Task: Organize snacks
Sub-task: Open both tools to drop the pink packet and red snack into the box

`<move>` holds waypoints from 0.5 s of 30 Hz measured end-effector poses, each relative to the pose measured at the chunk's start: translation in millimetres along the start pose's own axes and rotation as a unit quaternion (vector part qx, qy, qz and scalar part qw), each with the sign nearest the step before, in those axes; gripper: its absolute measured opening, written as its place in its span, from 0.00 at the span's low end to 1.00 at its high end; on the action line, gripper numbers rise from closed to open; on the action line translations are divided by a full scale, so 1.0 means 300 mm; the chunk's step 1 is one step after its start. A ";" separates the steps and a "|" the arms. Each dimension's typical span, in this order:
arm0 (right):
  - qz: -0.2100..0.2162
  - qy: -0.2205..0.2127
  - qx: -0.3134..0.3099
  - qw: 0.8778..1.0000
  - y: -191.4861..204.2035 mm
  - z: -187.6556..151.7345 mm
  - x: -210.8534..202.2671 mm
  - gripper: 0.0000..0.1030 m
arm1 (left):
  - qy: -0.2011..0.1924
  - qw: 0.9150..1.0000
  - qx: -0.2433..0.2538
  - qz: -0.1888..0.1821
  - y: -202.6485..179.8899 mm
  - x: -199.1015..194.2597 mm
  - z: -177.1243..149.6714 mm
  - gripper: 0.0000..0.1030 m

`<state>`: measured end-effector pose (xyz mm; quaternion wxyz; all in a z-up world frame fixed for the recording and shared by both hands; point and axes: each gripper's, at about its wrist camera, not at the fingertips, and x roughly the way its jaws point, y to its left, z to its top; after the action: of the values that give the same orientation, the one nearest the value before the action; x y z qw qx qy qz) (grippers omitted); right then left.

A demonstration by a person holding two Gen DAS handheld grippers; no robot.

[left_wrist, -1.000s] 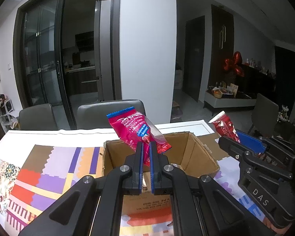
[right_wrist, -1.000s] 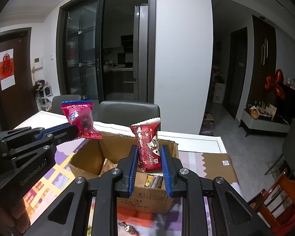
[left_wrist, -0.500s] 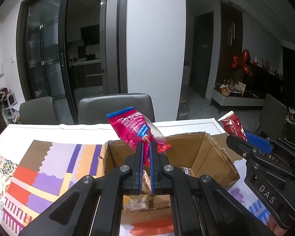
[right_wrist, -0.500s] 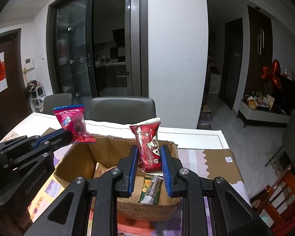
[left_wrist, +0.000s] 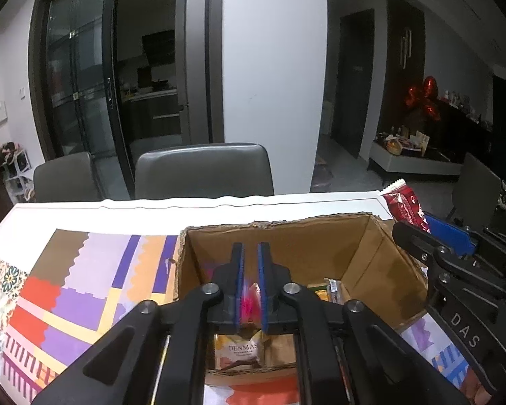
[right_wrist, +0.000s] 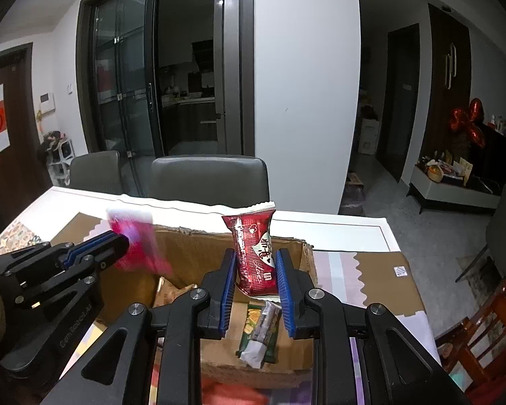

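An open cardboard box [left_wrist: 371, 243] stands on the table and holds several snack packs. My left gripper [left_wrist: 249, 253] is over the box with its jaws slightly apart; the pink snack pack [left_wrist: 248, 303] is a blur falling between and below the fingers, and it also shows blurred beside the left gripper in the right wrist view [right_wrist: 135, 246]. My right gripper [right_wrist: 255, 263] is shut on a dark red snack pack [right_wrist: 254, 253], held upright above the box [right_wrist: 192, 256]. The same red pack shows in the left wrist view [left_wrist: 404, 206].
A patterned cloth [left_wrist: 77, 283] covers the table to the left of the box. Two grey chairs [left_wrist: 202, 172] stand behind the far table edge. A flattened cardboard sheet [right_wrist: 381, 280] lies to the right of the box. A wooden chair [right_wrist: 482, 334] is at the lower right.
My left gripper has opened a little and the pink pack has slipped out, dropping toward the box. Both grippers have come closer over the box. The right gripper still holds the red pack.
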<state>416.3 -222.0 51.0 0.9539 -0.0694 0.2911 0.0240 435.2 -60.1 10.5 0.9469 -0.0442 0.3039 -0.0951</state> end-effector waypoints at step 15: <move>-0.023 -0.017 0.008 1.000 0.000 -0.013 -0.025 0.75 | -0.013 0.999 -0.013 0.033 0.023 -0.034 -0.017 0.67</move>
<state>408.0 -222.6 51.8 0.9595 -0.0677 0.2736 0.0008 425.3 -51.4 11.1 0.9527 -0.0475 0.2942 -0.0592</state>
